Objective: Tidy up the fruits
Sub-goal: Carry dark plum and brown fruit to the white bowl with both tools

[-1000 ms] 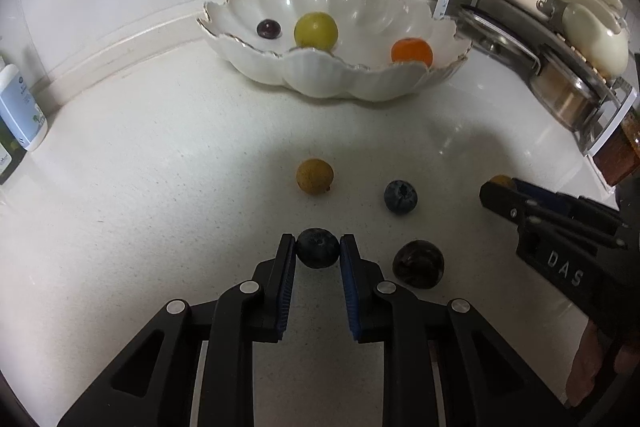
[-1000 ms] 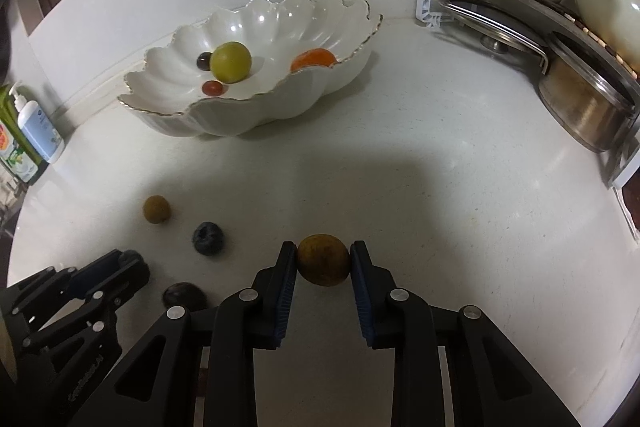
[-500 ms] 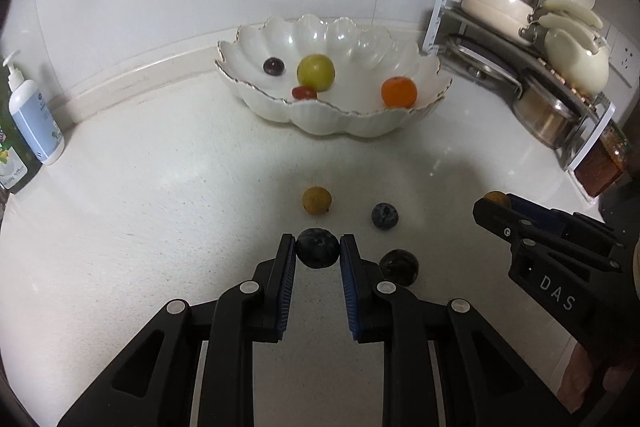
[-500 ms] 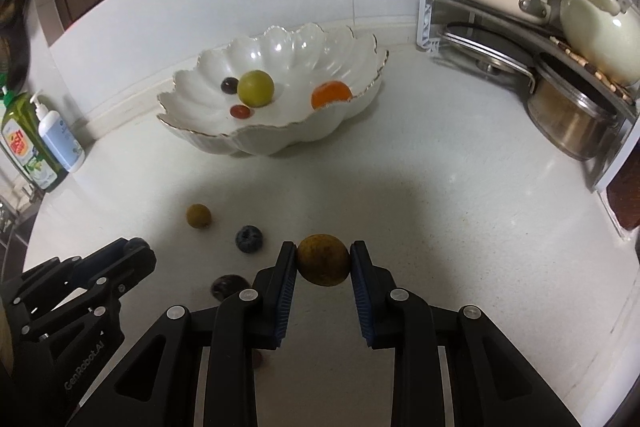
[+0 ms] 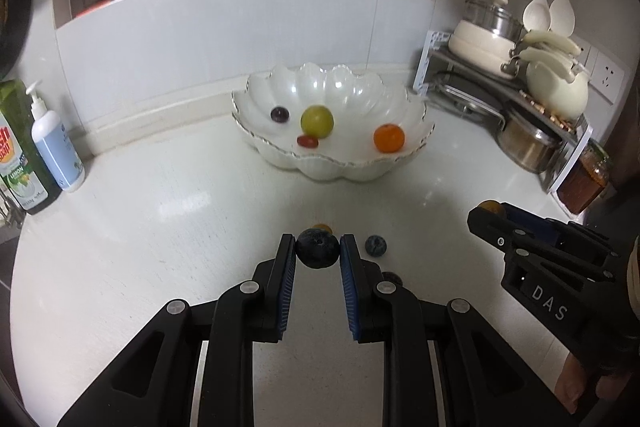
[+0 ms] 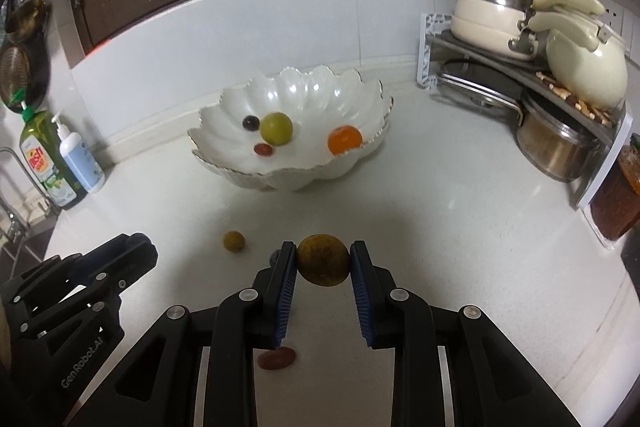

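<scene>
Surface: glossy white speckled stone surface, filling the middle of both views.
Bowl: scalloped white glazed porcelain bowl, centre frame; holds a green grape, orange citrus, two small dark fruits.
Left gripper: jaws closed tight on a round matte dark blueberry, lower centre, lifted.
Right gripper: jaws pinch a rough brown round longan, lower centre.
Loose fruit: second blueberry, small longan, lower middle.
Advice: carry both over the rim, lower close, release gently; round fruit will likely roll.
</scene>
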A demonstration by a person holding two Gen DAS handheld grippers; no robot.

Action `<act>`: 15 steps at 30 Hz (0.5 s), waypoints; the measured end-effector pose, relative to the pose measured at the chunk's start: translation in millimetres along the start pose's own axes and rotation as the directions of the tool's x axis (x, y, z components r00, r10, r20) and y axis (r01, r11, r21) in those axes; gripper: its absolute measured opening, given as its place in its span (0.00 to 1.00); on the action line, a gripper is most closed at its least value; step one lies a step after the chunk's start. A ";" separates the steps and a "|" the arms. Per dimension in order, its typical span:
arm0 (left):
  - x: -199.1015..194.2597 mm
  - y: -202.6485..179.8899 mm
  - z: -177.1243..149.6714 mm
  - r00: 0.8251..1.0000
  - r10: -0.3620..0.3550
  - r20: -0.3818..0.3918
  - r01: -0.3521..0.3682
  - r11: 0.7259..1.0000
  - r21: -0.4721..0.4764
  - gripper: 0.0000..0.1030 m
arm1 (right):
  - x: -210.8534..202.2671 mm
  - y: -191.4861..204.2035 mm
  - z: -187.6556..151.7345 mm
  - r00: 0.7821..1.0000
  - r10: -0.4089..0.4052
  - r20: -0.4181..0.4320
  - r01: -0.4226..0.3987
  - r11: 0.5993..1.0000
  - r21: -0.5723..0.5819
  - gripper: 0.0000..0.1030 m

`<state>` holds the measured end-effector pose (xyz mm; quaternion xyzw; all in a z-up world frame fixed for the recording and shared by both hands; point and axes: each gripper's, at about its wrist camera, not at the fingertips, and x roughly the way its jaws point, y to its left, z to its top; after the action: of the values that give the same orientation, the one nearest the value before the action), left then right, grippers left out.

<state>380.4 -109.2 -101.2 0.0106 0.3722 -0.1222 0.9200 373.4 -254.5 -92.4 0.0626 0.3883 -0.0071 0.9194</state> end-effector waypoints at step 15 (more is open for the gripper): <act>-37.6 8.5 23.6 0.992 -0.006 0.125 0.005 1.000 0.006 0.23 | -34.2 21.6 17.1 0.993 0.011 0.115 -0.011 1.000 -0.007 0.28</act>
<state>372.4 -95.3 -58.9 0.0046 0.3134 -0.1262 0.9412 363.0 -236.3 -53.8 0.0611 0.3346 -0.0043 0.9404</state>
